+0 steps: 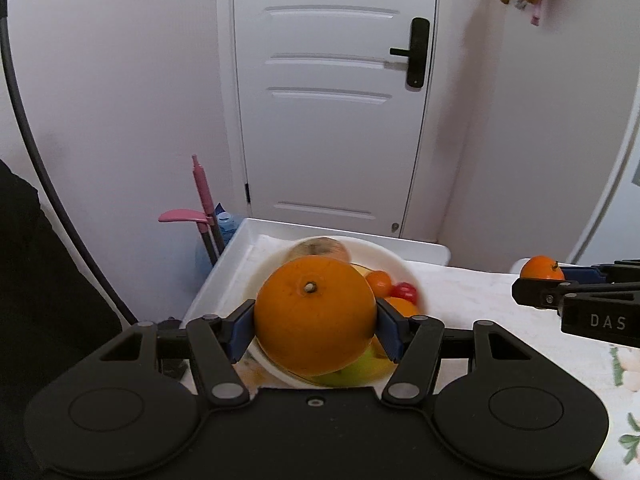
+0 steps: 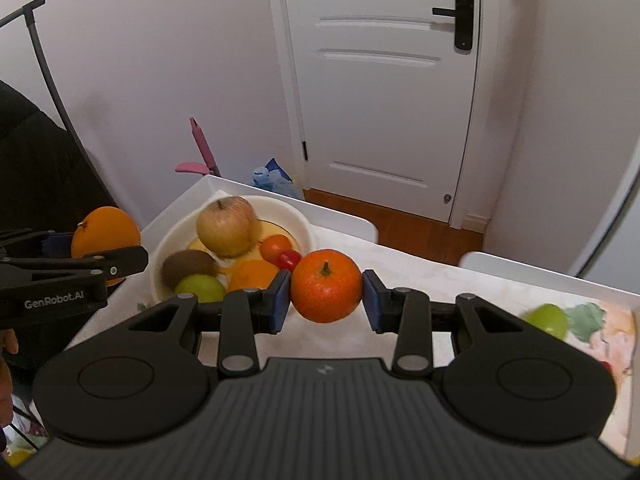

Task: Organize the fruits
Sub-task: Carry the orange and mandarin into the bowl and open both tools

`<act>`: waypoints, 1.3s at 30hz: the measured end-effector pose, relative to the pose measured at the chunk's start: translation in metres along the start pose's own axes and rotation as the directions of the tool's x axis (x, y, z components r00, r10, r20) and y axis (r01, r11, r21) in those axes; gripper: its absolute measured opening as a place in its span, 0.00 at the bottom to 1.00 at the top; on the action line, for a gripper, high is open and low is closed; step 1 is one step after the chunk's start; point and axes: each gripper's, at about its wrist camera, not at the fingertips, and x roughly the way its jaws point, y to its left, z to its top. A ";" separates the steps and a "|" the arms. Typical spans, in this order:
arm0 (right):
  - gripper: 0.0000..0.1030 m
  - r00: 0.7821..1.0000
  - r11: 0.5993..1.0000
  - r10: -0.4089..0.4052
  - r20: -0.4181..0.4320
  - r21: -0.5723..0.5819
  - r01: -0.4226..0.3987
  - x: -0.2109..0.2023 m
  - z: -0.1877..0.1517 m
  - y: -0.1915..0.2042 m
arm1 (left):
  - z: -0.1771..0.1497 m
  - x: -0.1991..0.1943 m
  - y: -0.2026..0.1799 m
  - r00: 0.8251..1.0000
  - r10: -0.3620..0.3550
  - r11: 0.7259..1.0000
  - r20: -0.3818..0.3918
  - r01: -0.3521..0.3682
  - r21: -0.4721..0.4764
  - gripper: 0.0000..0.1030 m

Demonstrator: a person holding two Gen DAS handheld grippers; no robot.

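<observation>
I'm clamping the big round orange (image 1: 315,318) in the left gripper (image 1: 316,326) above the white ceramic fruit bowl (image 2: 305,224), w/ the right gripper (image 2: 326,296) pinching a small stemmed mandarin (image 2: 326,285) beside it, both prob. lined up for dropping in.

Orange fruits (image 1: 315,320), white bowl (image 2: 302,220)

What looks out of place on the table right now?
One green fruit lies alone on the tablecloth, far right of the white bowl where the other fruit sits. Nothing looks spilled or damaged.
</observation>
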 end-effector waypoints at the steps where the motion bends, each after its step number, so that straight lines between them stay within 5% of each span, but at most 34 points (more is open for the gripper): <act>1: 0.51 1.000 1.000 -0.001 -0.001 0.002 0.001 0.004 0.002 0.006 | 0.002 0.005 0.006 1.000 -0.003 1.000 -0.003 0.003 0.004 0.64; 12: 0.51 0.999 0.998 -0.036 -0.035 0.045 0.038 0.052 0.015 0.044 | 0.008 0.065 0.054 0.997 -0.044 0.997 -0.065 0.047 0.053 0.64; 30: 0.51 0.994 0.994 -0.075 -0.076 0.073 0.081 0.090 0.020 0.050 | 0.013 0.124 0.066 0.989 -0.091 0.993 -0.117 0.098 0.059 0.65; 32: 0.51 0.994 0.994 -0.074 -0.078 0.071 0.079 0.092 0.021 0.050 | 0.014 0.122 0.067 0.990 -0.098 0.993 -0.103 0.104 0.053 0.71; 34: 0.51 0.994 0.995 -0.072 -0.078 0.067 0.077 0.092 0.022 0.050 | 0.015 0.115 0.068 0.992 -0.105 0.993 -0.069 0.109 0.054 0.95; 39: 0.51 0.995 0.997 -0.059 -0.078 0.054 0.063 0.092 0.027 0.049 | 0.017 0.099 0.067 0.994 -0.102 0.993 -0.047 0.105 0.059 0.95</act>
